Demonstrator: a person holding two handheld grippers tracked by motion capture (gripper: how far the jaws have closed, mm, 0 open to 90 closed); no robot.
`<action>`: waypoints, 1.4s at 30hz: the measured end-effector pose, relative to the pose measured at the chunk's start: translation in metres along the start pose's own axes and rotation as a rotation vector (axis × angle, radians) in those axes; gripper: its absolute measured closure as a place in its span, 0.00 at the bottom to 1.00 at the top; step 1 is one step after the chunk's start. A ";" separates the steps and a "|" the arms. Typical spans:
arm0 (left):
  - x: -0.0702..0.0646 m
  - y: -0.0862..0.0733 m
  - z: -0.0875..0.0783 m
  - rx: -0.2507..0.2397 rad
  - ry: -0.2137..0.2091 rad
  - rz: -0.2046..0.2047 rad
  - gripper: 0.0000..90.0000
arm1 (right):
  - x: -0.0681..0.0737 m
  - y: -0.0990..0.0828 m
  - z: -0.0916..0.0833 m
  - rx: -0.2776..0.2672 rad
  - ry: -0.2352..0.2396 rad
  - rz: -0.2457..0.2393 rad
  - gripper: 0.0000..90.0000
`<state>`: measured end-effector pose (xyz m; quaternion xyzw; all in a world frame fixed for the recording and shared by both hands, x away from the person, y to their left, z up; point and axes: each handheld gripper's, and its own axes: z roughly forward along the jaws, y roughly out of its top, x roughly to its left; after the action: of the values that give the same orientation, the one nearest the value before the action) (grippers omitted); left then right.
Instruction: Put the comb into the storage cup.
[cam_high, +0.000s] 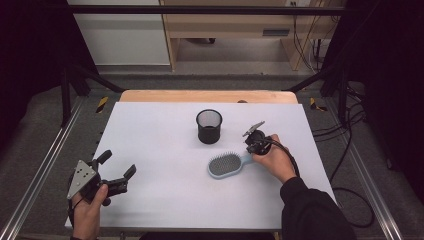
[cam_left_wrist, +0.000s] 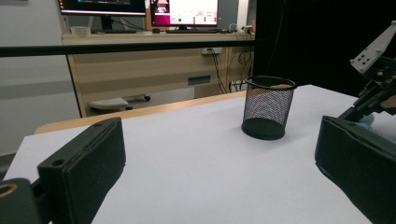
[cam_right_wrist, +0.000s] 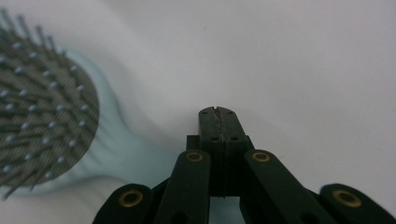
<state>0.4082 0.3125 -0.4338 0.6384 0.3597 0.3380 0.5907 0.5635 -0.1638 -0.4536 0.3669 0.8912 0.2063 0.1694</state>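
Note:
A light blue hairbrush (cam_high: 225, 165) lies bristles up on the white table top (cam_high: 150, 130), its handle toward the right. My right gripper (cam_high: 251, 149) hovers at the handle end, pointing down at the table. In the right gripper view its jaws (cam_right_wrist: 217, 114) are shut flat against each other with nothing between them, and the hairbrush (cam_right_wrist: 46, 121) runs from the left under the linkage. A black mesh cup (cam_high: 209, 126) stands upright behind the brush. My left gripper (cam_high: 119, 163) rests open at the front left, empty, facing the mesh cup (cam_left_wrist: 268, 108).
The table top's wooden far edge (cam_high: 207, 96) borders a metal frame with rails on both sides. Cables trail on the floor at the right. In the left gripper view, a desk with monitors (cam_left_wrist: 184, 11) stands beyond the table.

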 end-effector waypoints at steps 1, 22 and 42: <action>0.000 0.000 0.001 0.004 -0.003 0.000 0.02 | 0.000 0.000 0.000 0.000 0.000 0.000 1.00; -0.007 -0.003 0.005 0.046 -0.039 0.031 0.02 | 0.039 -0.060 -0.039 0.017 0.129 -0.004 1.00; -0.007 -0.002 0.003 0.056 -0.032 0.049 0.02 | 0.063 -0.073 -0.056 -0.025 0.191 0.000 1.00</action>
<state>0.4071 0.3053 -0.4362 0.6685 0.3440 0.3319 0.5698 0.4530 -0.1786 -0.4506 0.3433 0.9007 0.2511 0.0883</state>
